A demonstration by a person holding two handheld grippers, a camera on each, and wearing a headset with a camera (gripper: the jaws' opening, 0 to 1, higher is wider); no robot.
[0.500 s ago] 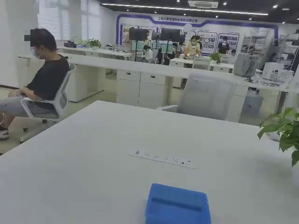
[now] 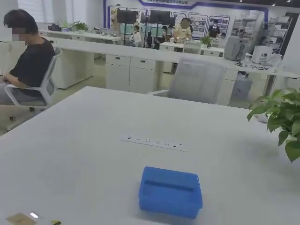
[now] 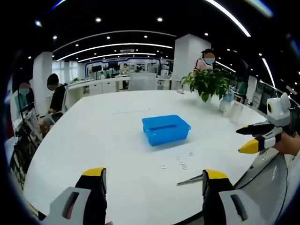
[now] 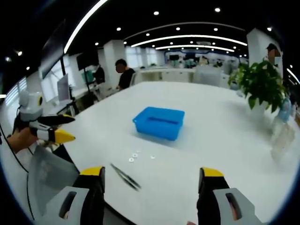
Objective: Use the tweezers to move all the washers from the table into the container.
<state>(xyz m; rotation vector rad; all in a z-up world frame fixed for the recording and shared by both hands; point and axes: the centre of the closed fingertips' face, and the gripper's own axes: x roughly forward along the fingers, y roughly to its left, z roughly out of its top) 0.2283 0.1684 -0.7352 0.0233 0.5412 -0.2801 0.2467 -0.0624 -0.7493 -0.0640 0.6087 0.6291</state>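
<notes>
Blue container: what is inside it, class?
The blue container looks bare inside where its floor shows; its near wall covers the front strip. The washers lie outside on the table.

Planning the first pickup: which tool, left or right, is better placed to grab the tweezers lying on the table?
Right, narrowly. Both tools are open and empty, but the tweezers look larger and nearer ahead of the right tool than ahead of the left tool.

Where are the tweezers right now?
In the left gripper view, lower right, the tweezers lie on the white table near its edge, just short of the washers and the blue container.
</notes>
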